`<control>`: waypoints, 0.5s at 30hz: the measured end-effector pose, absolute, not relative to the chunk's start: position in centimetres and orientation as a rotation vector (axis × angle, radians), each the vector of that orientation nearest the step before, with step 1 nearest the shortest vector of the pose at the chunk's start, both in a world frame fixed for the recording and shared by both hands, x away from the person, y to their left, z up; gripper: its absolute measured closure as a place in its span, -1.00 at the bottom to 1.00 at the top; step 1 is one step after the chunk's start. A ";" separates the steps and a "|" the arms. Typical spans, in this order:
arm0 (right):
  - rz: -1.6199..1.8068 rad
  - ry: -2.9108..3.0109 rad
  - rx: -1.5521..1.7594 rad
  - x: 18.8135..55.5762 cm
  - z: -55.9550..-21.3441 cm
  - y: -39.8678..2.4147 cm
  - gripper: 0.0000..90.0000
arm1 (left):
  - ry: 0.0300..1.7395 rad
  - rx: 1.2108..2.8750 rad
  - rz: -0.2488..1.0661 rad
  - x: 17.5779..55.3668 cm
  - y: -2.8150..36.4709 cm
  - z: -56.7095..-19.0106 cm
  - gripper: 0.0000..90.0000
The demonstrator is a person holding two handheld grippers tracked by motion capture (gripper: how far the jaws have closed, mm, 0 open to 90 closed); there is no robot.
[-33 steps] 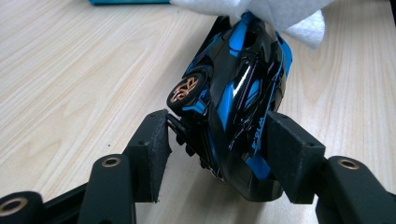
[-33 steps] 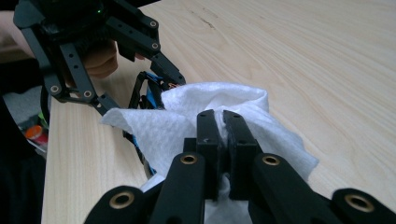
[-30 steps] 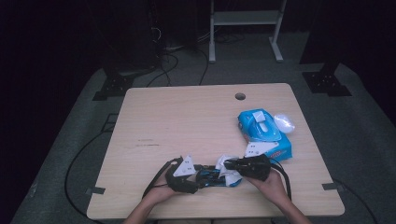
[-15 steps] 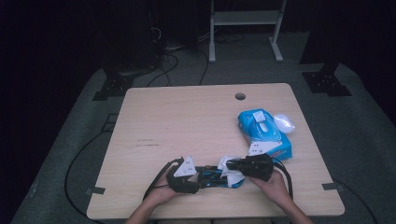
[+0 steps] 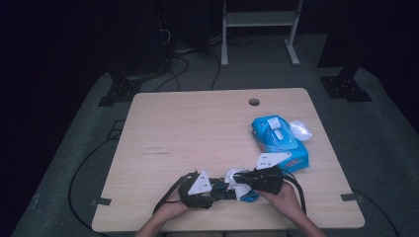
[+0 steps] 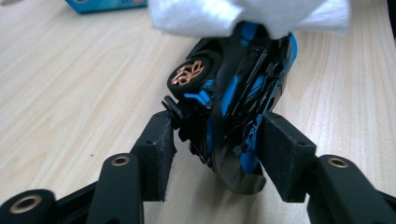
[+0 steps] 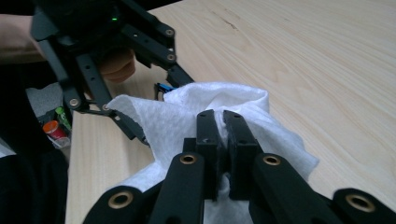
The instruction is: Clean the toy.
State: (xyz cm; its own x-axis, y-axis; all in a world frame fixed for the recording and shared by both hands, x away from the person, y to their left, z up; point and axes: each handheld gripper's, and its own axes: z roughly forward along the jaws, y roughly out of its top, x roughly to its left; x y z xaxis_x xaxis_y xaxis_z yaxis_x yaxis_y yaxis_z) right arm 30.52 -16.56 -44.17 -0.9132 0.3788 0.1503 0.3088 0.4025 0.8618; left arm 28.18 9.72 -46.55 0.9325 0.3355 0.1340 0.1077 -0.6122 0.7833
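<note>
- Left gripper [image 6: 215,140]: jaws clamped on the toy car [image 6: 233,98], one pad on each flank of its black-and-blue body; they have just been opening a little, with the car between them.
- Toy car: tilted between the left jaws above the surface [image 6: 70,70], a gold-spoked wheel [image 6: 187,73] turned toward the camera, its far end under the white wipe [image 6: 243,14].
- Right gripper [image 7: 223,140]: jaws together, pinching a fold of the white wipe [image 7: 187,121]; the cloth bunches around and beyond their tips.
- Left gripper seen from the right gripper view [image 7: 140,70]: just beyond the wipe, a hand [image 7: 116,63] behind it.
- High view: left gripper [image 5: 210,190] and right gripper [image 5: 244,182] meet tip to tip near the surface's [image 5: 197,133] near edge.
- Blue wipes pack [image 5: 279,140]: well beyond the right jaws, a small white object [image 5: 300,130] touching its far side.
</note>
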 end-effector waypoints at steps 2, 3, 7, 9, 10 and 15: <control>1.560 2.568 0.611 30.2 -44.1 -16.5 0.89 | 0.332 2.224 0.311 28.4 9.7 -46.7 -0.18; 1.559 2.566 0.601 30.0 -44.1 -16.5 0.89 | 0.329 2.229 0.304 28.5 9.7 -46.7 -0.21; 1.581 2.572 0.554 29.7 -44.2 -16.4 0.89 | 0.318 2.237 0.264 29.0 9.2 -46.8 -0.47; 1.588 2.582 0.540 29.6 -44.2 -16.3 0.89 | 0.294 2.230 0.239 29.0 8.9 -46.9 -0.47; 1.589 2.585 0.535 29.6 -44.2 -16.2 0.89 | 0.272 2.225 0.219 29.0 8.7 -47.0 -0.41; 1.563 2.596 0.529 29.8 -43.9 -15.9 0.89 | 0.220 2.221 0.224 28.8 8.8 -46.9 0.01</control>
